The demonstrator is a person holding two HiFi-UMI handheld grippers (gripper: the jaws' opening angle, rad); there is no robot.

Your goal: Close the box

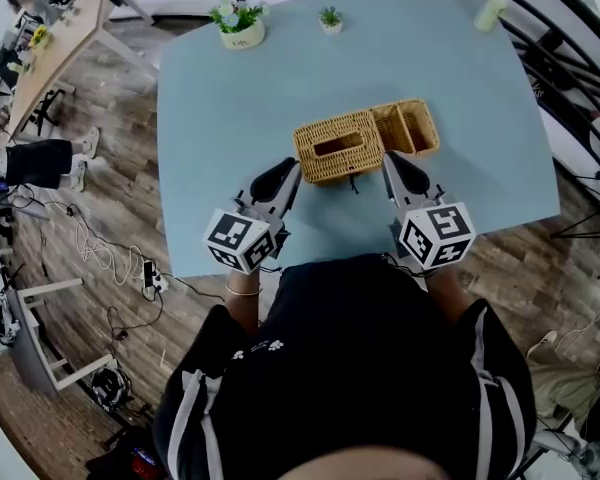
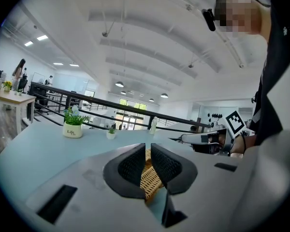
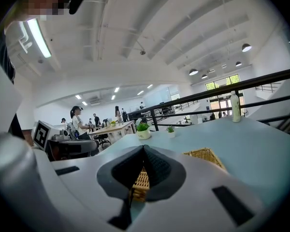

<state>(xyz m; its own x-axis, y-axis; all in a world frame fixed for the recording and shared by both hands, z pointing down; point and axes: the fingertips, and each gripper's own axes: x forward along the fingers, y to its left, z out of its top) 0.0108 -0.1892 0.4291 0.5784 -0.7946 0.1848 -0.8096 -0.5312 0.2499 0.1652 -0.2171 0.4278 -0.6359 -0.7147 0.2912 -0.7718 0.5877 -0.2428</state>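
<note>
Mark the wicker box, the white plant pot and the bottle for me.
wicker box (image 1: 325, 168): head view, near wall below the slot.
white plant pot (image 1: 243, 37): head view, side of the pot.
bottle (image 1: 491, 10): head view, its body.

The left gripper (image 1: 291, 167), a grey two-jaw tool with black ridged pads and a white cube of black square markers (image 1: 242, 238) at its rear, is held over the near edge of the pale blue table (image 1: 210, 148), angled forward and inward toward the table's middle. In the left gripper view (image 2: 148, 147) its jaws stand all but together, only a thin slit between the pads. The right gripper (image 1: 389, 160), of the same make with its own marker cube (image 1: 436, 234), mirrors it on the other side, tips slanting inward; in the right gripper view (image 3: 144, 148) its pads meet at the tip. Both point slightly below level. The bare left forearm (image 1: 242, 306) and right forearm (image 1: 450, 290) reach out from black sleeves.
</note>
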